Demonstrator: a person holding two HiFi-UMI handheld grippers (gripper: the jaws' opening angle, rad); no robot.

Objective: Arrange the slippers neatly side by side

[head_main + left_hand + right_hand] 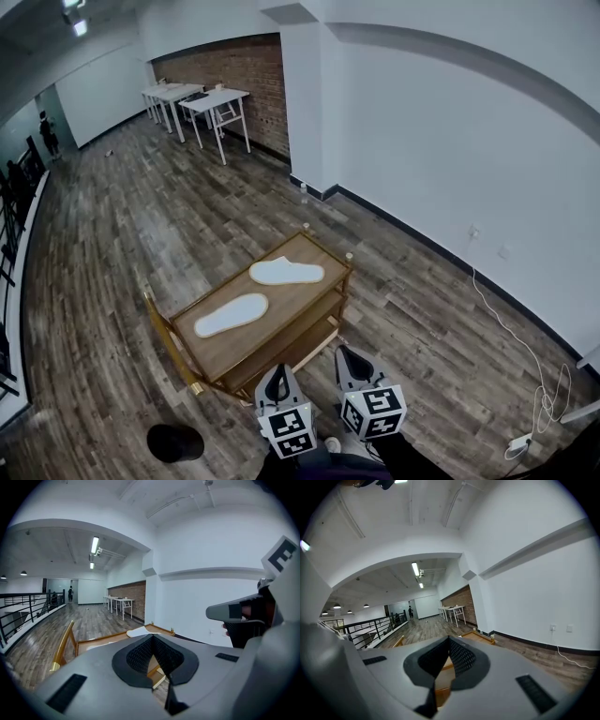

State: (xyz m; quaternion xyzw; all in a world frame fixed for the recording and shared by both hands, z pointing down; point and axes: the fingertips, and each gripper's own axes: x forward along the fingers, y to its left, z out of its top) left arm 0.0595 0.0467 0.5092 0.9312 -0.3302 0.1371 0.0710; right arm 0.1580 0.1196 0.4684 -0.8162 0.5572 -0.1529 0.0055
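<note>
1. Slippers, two, white and flat-looking, on top of the wooden table [328, 248]: far slipper [286, 271] toward the far right corner, near slipper [231, 314] toward the middle left. Apart, not touching, staggered along the top and angled a little differently, so not yet side by side.
2. Left gripper [278, 370] and right gripper [349, 354] low in the head view, close together at the near end of the table, short of both slippers and touching nothing.
3. Fingers [139, 658] of the left gripper pressed fully together with nothing between them; only the table's wood visible past the tips. Same on the right: fingers [464, 659] fully closed, empty.
4. Handling, as a judgement: probably light and soft, thin foam or cloth. Likely to bend or droop if lifted by one end, and to skid easily on the smooth wood. Not fragile.
5. Where to take hold: best at the sole's edge near mid-length, or at the heel, pinching across the thickness so the slipper stays level. Cannot tell from this height whether an upper or strap offers a better grip.
6. Needed first: fingers opened wide enough for the sole's edge. Probably simplest to leave one slipper where it lies and bring the other alongside, toes the same way. Worth watching: a shove rather than a pinch could spin the slipper or push it against the table's rim.
</note>
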